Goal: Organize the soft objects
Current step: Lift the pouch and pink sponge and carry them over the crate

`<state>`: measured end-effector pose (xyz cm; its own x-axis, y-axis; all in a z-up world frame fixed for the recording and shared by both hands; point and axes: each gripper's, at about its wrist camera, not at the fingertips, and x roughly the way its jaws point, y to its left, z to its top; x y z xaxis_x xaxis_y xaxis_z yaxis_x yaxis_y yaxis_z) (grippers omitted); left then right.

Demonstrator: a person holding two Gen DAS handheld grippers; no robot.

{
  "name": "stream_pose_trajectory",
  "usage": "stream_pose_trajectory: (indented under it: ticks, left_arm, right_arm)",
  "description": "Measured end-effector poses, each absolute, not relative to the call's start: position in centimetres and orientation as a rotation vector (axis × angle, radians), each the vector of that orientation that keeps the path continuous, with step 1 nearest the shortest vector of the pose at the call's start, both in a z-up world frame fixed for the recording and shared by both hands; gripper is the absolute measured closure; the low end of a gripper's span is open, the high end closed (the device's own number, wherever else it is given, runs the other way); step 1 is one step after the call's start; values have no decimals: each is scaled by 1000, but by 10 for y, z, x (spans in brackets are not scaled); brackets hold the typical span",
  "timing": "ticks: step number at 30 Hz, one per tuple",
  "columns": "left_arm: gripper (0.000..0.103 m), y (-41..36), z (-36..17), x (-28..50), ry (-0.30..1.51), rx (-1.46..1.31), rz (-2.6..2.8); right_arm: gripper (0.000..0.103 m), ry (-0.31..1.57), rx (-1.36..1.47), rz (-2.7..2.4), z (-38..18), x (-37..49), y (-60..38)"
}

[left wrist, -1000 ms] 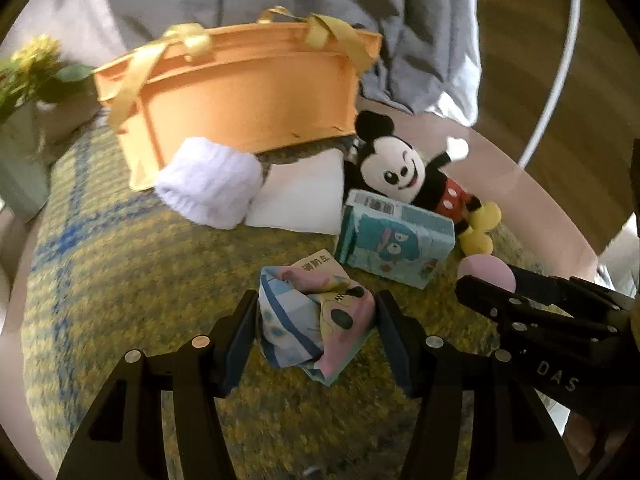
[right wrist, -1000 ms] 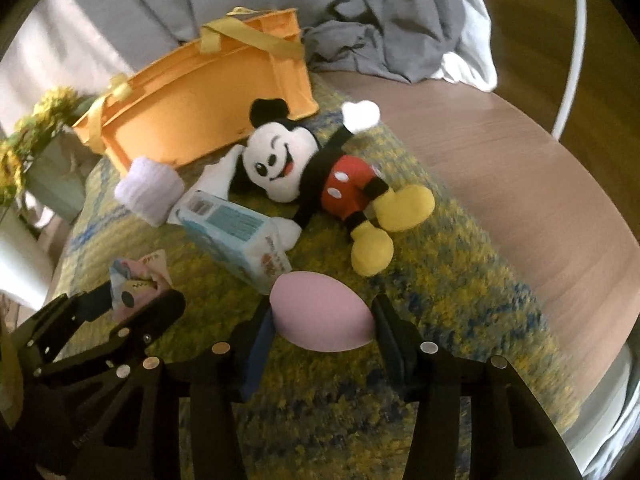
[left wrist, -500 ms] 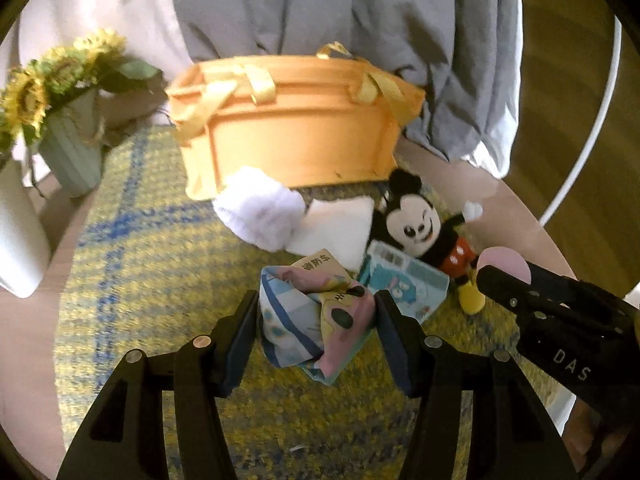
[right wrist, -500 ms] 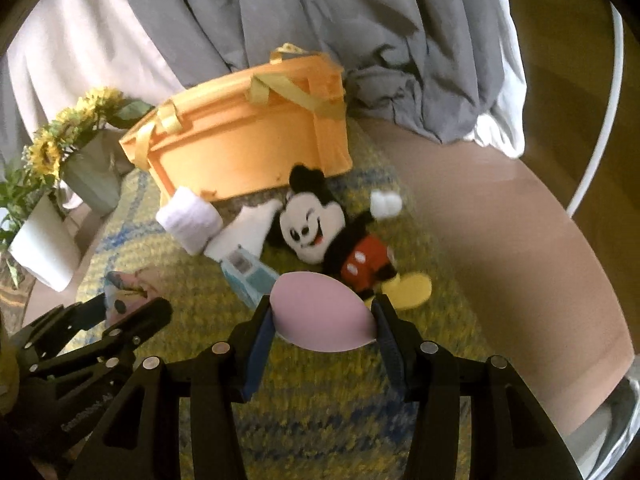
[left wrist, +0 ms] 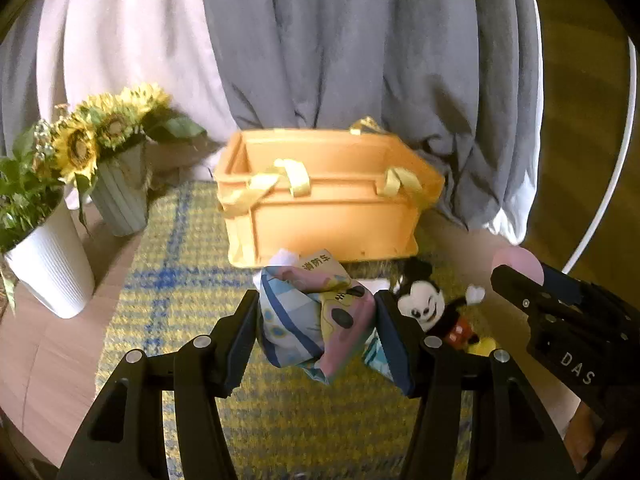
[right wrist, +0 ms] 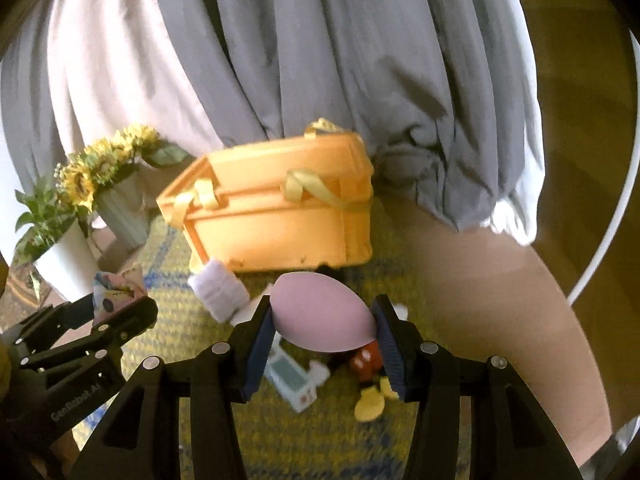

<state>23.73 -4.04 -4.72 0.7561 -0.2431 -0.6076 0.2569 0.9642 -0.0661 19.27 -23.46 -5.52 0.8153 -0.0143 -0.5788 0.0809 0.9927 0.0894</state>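
Left gripper (left wrist: 316, 312) squeezed tight on a crumpled cloth book (left wrist: 316, 320), up above the yellow mat (left wrist: 168, 312). Right gripper (right wrist: 324, 328) pinched on a pink egg-shaped sponge (right wrist: 322, 316), up over the Mickey Mouse doll (right wrist: 366, 360). Orange basket (left wrist: 332, 216) sitting behind, open on top.

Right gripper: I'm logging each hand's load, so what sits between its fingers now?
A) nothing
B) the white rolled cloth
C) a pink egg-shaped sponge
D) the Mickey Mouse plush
C: the right gripper is clamped on the pink egg-shaped sponge, with the Mickey Mouse plush lying on the mat beneath it.
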Motion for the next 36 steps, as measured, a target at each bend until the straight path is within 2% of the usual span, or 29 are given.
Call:
stream_pose_trajectory:
  ticks: [18, 36]
  left_arm:
    - [47, -45, 3, 235, 468, -7, -219]
    - [47, -41, 49, 265, 315, 30, -197]
  right_arm:
    - [53, 414, 58, 37, -2, 203, -239]
    - [53, 274, 90, 61, 34, 236, -230]
